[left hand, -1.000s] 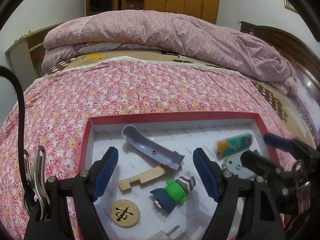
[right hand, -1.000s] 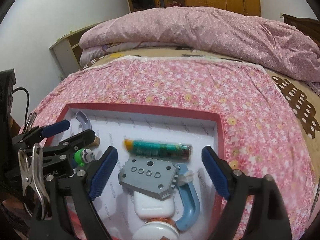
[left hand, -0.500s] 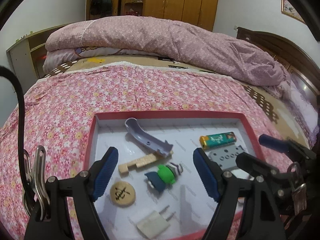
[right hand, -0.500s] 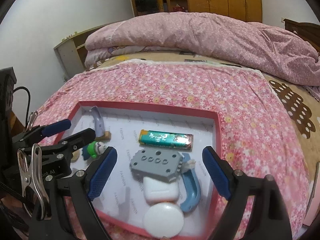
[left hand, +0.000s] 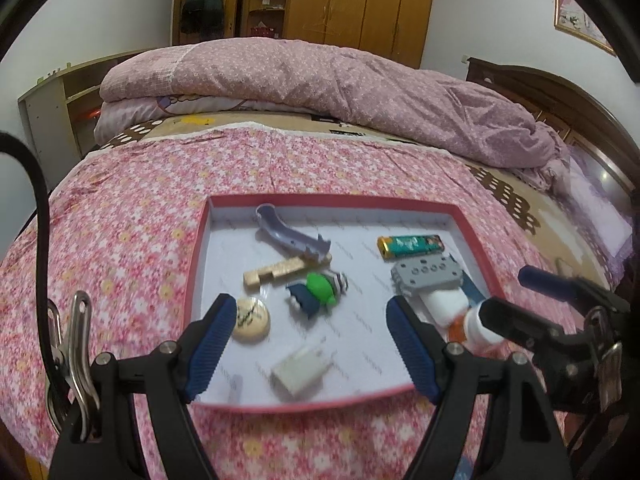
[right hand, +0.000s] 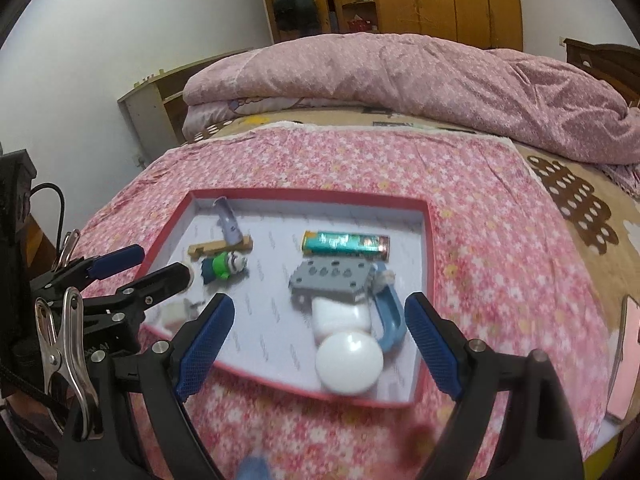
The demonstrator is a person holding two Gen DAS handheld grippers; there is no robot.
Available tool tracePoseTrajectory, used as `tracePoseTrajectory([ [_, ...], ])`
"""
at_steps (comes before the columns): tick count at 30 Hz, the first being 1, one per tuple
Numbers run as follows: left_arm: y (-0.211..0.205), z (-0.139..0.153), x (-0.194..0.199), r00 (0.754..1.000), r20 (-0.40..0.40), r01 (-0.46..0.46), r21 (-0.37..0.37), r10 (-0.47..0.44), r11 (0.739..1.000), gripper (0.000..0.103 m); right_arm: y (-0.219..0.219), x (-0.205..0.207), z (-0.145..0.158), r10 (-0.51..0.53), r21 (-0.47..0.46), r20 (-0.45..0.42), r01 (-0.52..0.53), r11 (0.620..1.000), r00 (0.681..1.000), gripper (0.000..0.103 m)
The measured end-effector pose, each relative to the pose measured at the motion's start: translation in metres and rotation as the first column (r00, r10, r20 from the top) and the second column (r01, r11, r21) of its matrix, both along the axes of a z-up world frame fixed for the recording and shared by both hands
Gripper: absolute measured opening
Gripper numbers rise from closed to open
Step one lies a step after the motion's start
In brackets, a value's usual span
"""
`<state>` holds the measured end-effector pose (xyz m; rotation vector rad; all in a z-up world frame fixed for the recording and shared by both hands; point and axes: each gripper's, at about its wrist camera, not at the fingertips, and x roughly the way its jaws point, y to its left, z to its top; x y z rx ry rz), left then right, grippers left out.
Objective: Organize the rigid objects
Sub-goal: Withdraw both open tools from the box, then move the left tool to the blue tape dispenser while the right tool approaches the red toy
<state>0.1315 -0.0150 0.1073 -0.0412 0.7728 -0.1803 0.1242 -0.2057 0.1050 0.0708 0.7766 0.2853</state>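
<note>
Right now: I have both tools hanging above the near edge of the red-rimmed tray [left hand: 200, 248] on the flowered bedspread [left hand: 120, 220].
Left tool [left hand: 308, 344]: blue pads spread apart, nothing between them; the white plug adapter [left hand: 300, 368] lies just ahead of it, the round wooden chess piece [left hand: 250, 314] by its left pad.
Right tool [right hand: 316, 344]: pads likewise wide apart and empty; the white round lid [right hand: 348, 356] sits straight ahead between them, at the tray's near right.
Key relation: I judge the right-hand cluster falls to my right tool and the left half to my left one.
Lighter [right hand: 346, 243]: far right of the tray, long axis running left to right, across my approach; green label, metal end to the right.
Grey holed block [right hand: 332, 280]: just nearer than the lighter, touching a blue curved piece [right hand: 390, 320] and a white case [right hand: 340, 316].
Toy figure [left hand: 318, 290]: mid-tray, green and navy, lying on its side.
Wooden block [left hand: 280, 272]: left of centre, a grey curved track piece [left hand: 288, 236] resting across its far end.
</note>
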Motion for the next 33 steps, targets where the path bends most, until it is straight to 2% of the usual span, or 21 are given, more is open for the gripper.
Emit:
tracePoseTrajectory([
  [18, -0.024, -0.018, -0.051, 0.997, -0.057, 0.055, -0.007, -0.055, 0.998, 0.081, -0.044, -0.078, -0.026, -0.015, -0.004, -0.047, 0.015, 1.000, 0.999, 0.089],
  [33, -0.071, -0.052, -0.090, 0.979, -0.149, 0.153, 0.073, -0.141, 0.986, 0.081, -0.056, -0.124, -0.067, 0.032, -0.033, -0.082, -0.035, 0.999, 0.996, 0.089],
])
